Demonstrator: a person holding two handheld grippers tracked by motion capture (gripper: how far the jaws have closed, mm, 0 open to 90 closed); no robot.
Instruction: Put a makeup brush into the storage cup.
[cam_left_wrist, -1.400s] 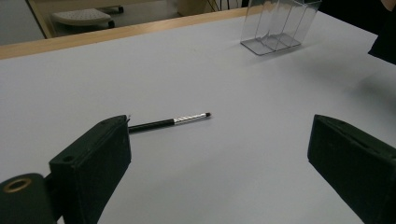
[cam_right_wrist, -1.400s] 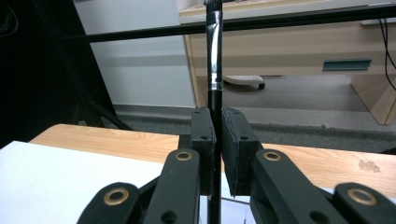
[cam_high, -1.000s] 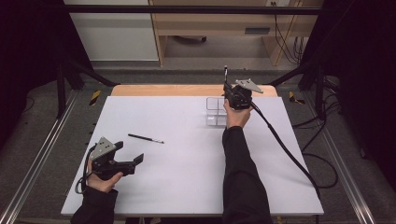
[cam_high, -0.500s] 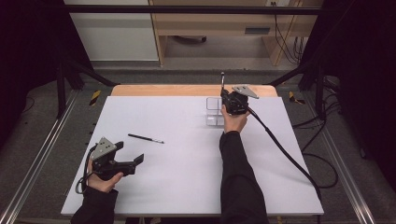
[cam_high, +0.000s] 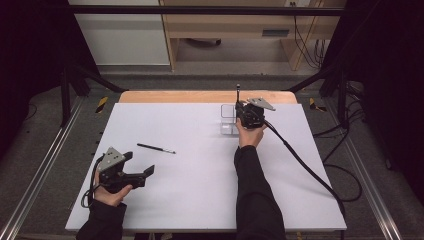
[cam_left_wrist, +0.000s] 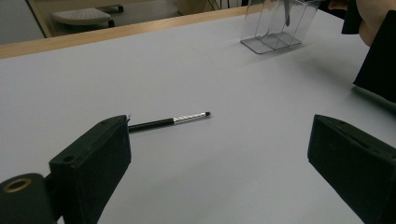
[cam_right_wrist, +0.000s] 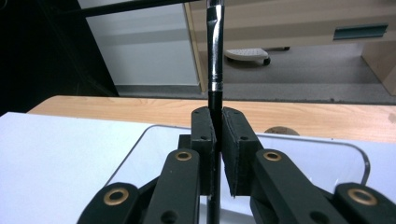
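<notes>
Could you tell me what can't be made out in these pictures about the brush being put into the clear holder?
- Held brush: its upper end is cut off by the top edge of the right gripper view; the right gripper hides its lower end.
- Clear holder: its top is cut off in the left gripper view.
- Brush on the table: too small in the high view to show its tip.

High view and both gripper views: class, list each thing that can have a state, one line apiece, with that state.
Right gripper: shut on an upright brush, above the clear holder.
Upright brush: held vertical, lower end in the holder.
Clear holder: standing upright near the table's far edge.
Left gripper: open, nothing between its jaws.
Second brush: lying flat on the white table, untouched.
</notes>
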